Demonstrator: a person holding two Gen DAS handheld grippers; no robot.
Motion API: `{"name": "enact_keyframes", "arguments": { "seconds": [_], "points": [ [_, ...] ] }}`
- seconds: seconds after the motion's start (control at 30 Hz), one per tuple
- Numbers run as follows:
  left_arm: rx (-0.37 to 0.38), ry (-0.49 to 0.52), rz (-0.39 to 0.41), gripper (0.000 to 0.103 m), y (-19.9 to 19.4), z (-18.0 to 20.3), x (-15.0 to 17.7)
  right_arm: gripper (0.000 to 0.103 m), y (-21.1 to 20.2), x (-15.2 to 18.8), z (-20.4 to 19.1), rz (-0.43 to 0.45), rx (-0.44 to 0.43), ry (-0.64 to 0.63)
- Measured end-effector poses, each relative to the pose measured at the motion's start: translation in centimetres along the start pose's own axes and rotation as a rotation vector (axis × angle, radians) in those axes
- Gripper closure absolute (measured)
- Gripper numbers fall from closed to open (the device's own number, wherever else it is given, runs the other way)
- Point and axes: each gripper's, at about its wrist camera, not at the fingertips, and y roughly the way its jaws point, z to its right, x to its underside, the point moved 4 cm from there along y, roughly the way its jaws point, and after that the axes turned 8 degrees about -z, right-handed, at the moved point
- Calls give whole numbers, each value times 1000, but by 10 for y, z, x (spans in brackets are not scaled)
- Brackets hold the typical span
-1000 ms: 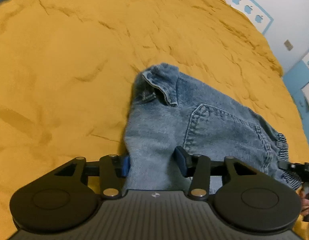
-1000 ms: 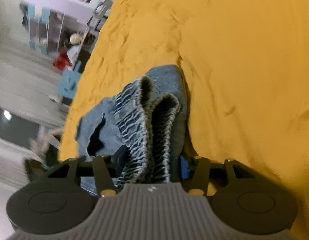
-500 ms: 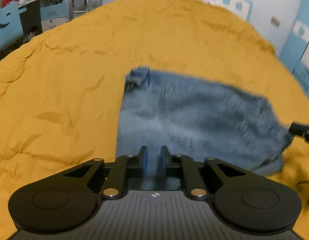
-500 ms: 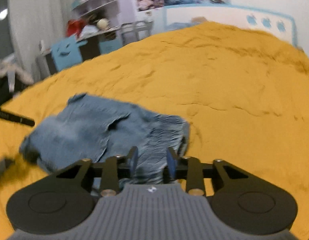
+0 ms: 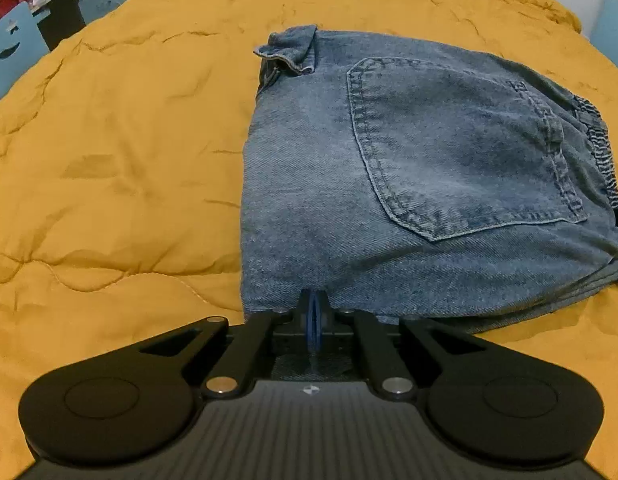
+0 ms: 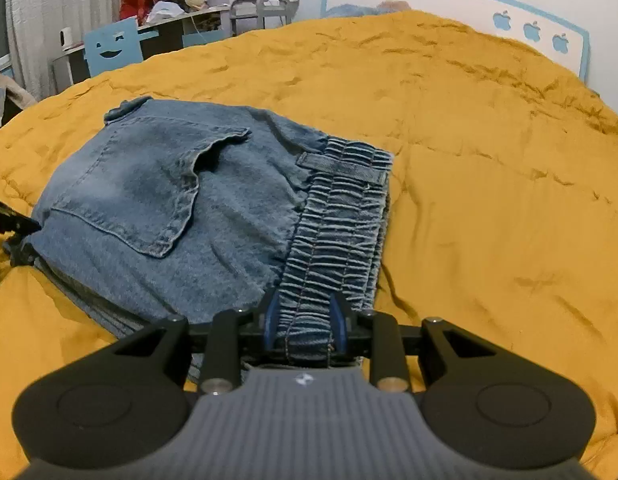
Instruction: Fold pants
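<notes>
While the pants lie as a compact denim bundle on the yellow bedspread, both claws sit at its near edge. The left claw has its blue pads pressed together, and whether a thin bit of the fold edge is caught between them cannot be told from its own view. The right claw stands with its pads a little apart, the gathered elastic waistband lying between them; they flank the fabric, but I cannot tell whether they press it. From the right wrist view the back pocket faces up, the waistband lies along the right side of the bundle, and stacked layers show at the near left edge, so the garment looks folded over at least once.

By my reading the fold has just been laid down and the task is near its end. What the next move calls for is letting go without dragging: open each claw fully, then draw straight back and slightly up so the top layer does not slide off the stack. The turned-up hem corner at the far left may want smoothing.
</notes>
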Motion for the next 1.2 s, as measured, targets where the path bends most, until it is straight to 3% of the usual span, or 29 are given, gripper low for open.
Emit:
{"name": "enact_keyframes", "arguments": {
  "seconds": [0.17,0.23,0.27,0.3,0.47,0.7,0.77,1.0,1.1,1.2],
  "points": [
    [-63,52,37,94,-28,11,-3,77,-4,-20,-2,-33,5,7],
    [-58,58,79,79,-54,19,-1,67,-23,-27,-5,-6,0,0],
    [-50,61,101,77,-66,22,-1,57,-35,-31,-7,14,-4,-2],
    [-49,64,121,76,-78,26,0,53,-46,-35,-9,34,-10,-3],
    [-83,100,230,66,-144,52,3,41,-113,-48,-23,146,-16,-23],
    [-113,134,390,47,-221,82,16,31,-207,-48,-41,273,-15,-21],
    [-103,135,431,41,-239,89,23,21,-232,-47,-46,297,-21,-9],
    [-69,93,633,9,-299,108,44,21,-318,-28,-68,402,-12,-6],
    [-74,63,704,0,-317,111,53,21,-352,-16,-74,461,21,12],
    [-106,18,745,0,-325,115,65,21,-379,3,-79,519,42,76]
  ]
}}
